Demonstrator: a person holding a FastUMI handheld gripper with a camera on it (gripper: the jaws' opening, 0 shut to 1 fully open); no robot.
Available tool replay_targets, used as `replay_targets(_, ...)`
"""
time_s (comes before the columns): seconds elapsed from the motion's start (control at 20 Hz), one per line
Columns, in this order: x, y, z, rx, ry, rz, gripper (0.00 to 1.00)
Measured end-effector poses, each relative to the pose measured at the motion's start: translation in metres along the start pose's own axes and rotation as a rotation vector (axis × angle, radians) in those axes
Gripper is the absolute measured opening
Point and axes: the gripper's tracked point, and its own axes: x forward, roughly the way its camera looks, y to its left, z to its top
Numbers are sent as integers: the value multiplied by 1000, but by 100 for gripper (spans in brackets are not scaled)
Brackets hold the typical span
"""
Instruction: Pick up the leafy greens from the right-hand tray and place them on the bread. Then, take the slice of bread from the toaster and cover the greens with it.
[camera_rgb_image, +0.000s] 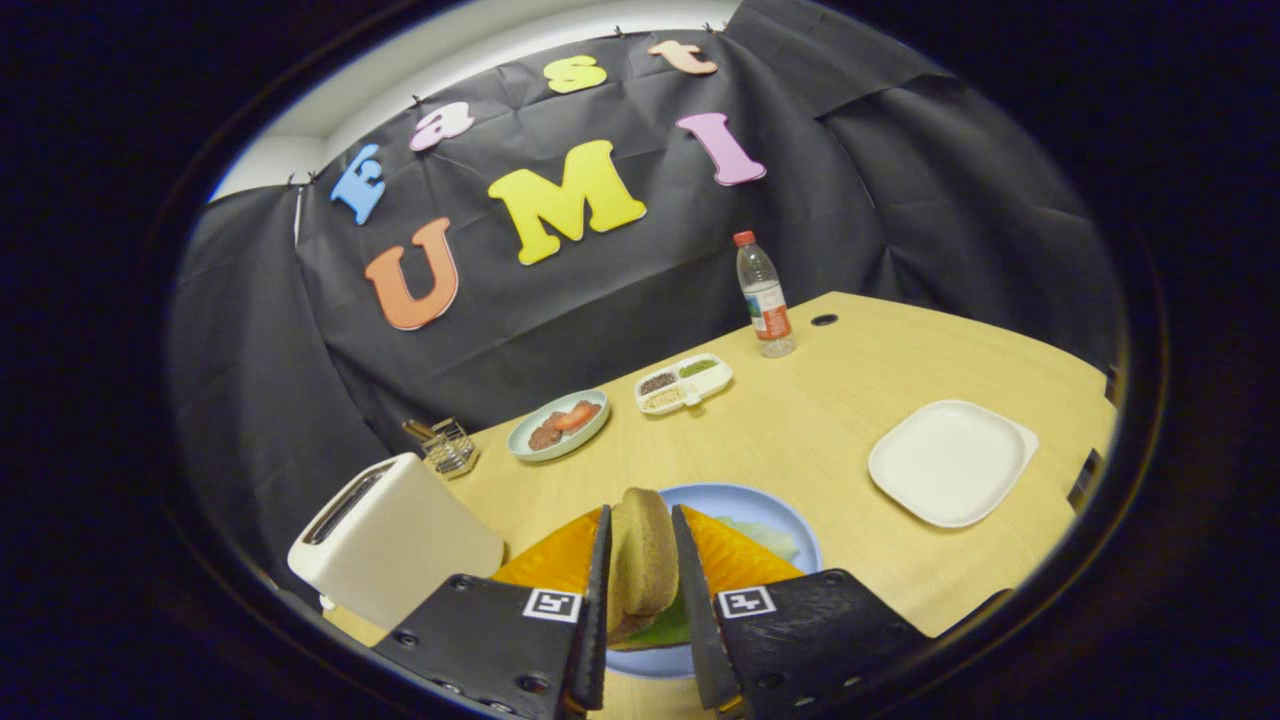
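Here the tool (640, 590) holds the slice of bread (642, 565) on edge between its two fingers, both pressing its flat faces, so the slice stands upright with its rounded top pointing away from the camera. Directly below and just ahead of the fingers lies the blue plate (790, 535), carrying an orange layer (735, 560) that spreads to either side of the fingers, with the leafy greens (668, 630) peeking out under the slice's lower edge. A pale piece (765, 535) sits on the plate's far side; what it is I cannot tell. The greens seem already placed, so the covering step is in hand. The move turns on this: the slice stands upright right above the stack, and it probably has to be tipped flat before release.

The toaster (395, 540) stands close by on the left of the worktop (850, 390), its slot apparently empty. Beyond are a green plate (525, 437) with reddish pieces, a divided tray (722, 378) of small grains and something green, a water bottle (764, 295), and a bare white tray (950, 462) at right.
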Motion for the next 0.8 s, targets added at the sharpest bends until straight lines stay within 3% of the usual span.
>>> replay_targets(0.4, 3, -29, 3, -7, 10, -24, 40)
replay_targets(0.8, -30, -46, 50, -162, -131, -51, 84)
